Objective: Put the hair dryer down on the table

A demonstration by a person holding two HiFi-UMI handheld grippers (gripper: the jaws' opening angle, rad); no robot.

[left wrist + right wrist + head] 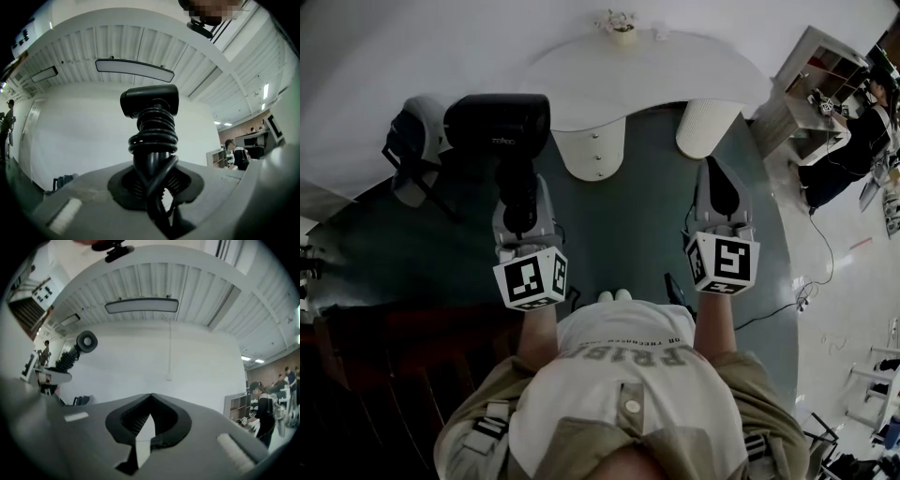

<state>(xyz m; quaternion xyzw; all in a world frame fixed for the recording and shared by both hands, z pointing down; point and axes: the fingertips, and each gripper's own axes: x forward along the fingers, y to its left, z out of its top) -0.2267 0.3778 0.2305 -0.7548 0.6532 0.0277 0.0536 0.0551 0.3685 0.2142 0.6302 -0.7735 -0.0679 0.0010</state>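
Note:
A black hair dryer stands upright in the air, its cord wound round the handle. My left gripper is shut on that handle, left of and short of the white table. In the left gripper view the hair dryer rises from between the jaws of the left gripper, with the cord looping down through them. My right gripper is held level with it on the right, shut and empty. In the right gripper view the right gripper has its jaws together, and the hair dryer shows at the far left.
A small flower pot sits at the table's far edge. Two white table legs stand below the top. A dark chair is at the left; a shelf, a person and a floor cable at the right.

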